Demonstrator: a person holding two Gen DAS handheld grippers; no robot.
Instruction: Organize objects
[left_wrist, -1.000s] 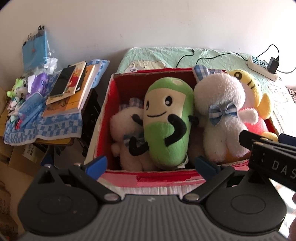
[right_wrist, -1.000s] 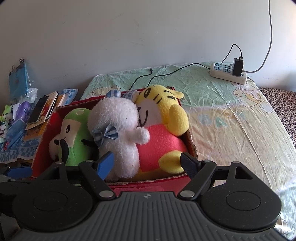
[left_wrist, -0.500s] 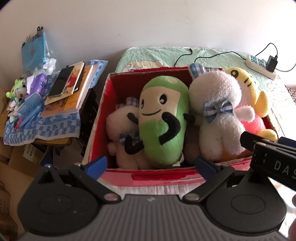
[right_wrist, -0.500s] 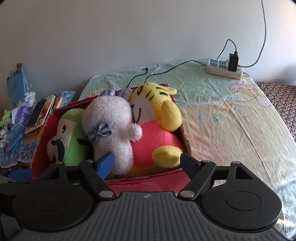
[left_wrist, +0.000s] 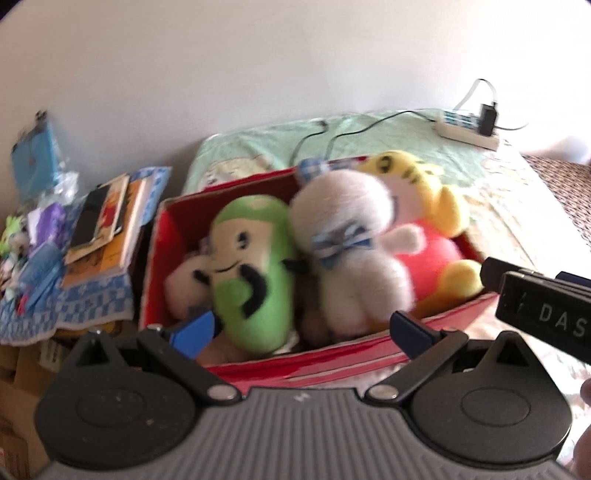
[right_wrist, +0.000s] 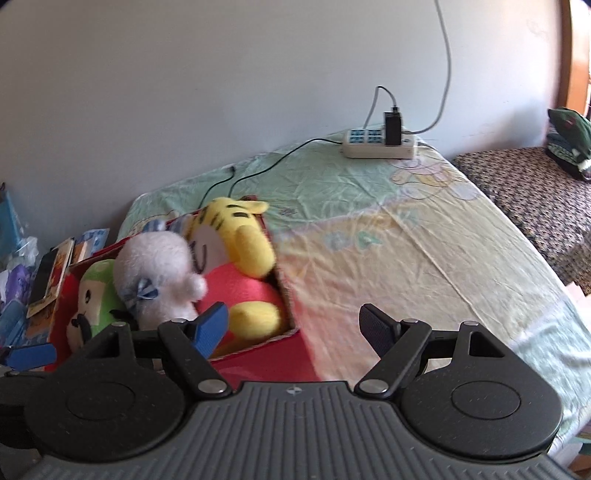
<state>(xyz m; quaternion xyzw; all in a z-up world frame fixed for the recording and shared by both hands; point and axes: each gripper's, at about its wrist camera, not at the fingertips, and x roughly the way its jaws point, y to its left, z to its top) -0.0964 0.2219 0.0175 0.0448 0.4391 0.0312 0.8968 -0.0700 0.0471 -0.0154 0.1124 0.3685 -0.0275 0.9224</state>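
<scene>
- A red cardboard box (left_wrist: 332, 354) is seen on the near left corner of a bed (right_wrist: 406, 236), packed with four plush toys.
- From left to right are held a small white plush (left_wrist: 186, 284), a green bean-shaped plush (left_wrist: 255, 273), a fluffy white plush with a blue bow (left_wrist: 354, 254) and a yellow tiger plush (left_wrist: 424, 221).
- The toys on the right are piled above the rim; a knock to the box could tip the tiger out.
- The left gripper (left_wrist: 303, 328) is held just before the near wall, jaws spread and empty.
- The right gripper (right_wrist: 293, 325) is held past the box's right corner, jaws spread and empty.
- A power strip (right_wrist: 378, 144) and its cables lie far across the sheet; these could be snagged by a wide sweep.
- Left of the bed, stacked books (left_wrist: 107, 225) could be toppled if brushed.
</scene>
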